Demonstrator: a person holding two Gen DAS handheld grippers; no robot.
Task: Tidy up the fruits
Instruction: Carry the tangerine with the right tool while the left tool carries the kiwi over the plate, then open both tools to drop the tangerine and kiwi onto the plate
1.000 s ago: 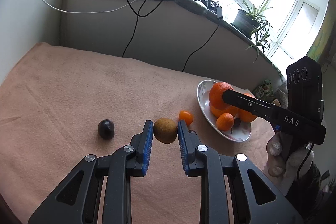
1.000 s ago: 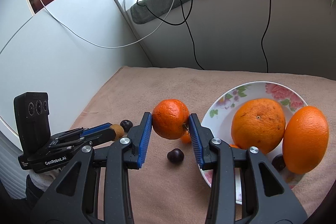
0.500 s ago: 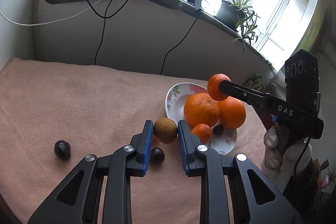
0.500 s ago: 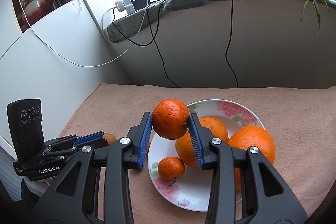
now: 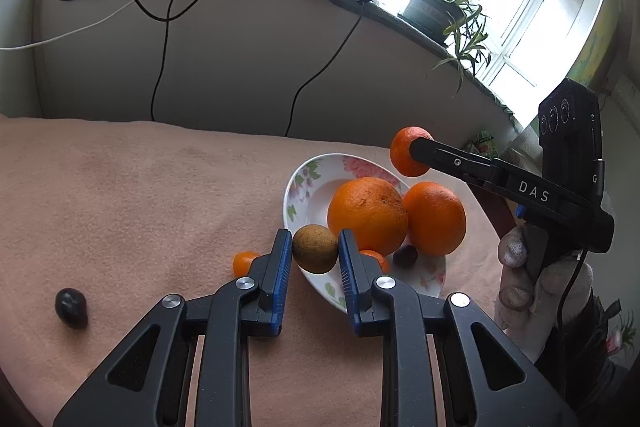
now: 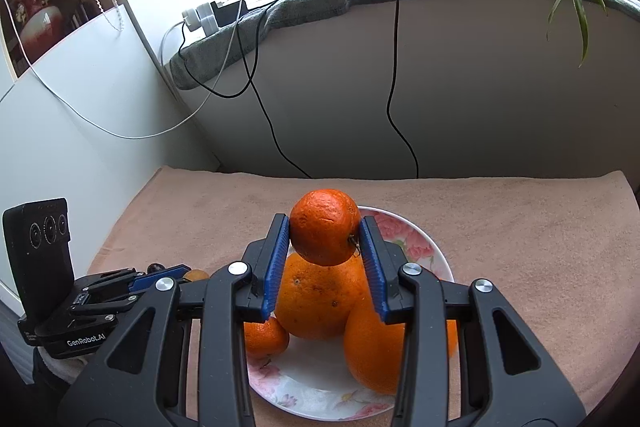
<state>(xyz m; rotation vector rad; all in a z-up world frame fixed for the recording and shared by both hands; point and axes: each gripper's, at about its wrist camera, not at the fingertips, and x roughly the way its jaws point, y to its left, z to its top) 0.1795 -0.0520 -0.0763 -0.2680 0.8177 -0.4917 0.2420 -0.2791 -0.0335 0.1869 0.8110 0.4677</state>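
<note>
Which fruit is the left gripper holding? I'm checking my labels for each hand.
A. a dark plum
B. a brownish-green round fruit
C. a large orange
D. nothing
B: the left gripper is clamped on a brownish-green fruit over the plate rim; the tangerine sits in the right gripper.

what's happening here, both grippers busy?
Yes. A person holds a gripper in each hand and is gathering fruit onto the floral plate. The left gripper is shut on a brownish round fruit at the plate's near rim. The right gripper is shut on a mandarin, held above the two big oranges already plated. A small orange fruit and a dark fruit lie on the cloth.
</note>
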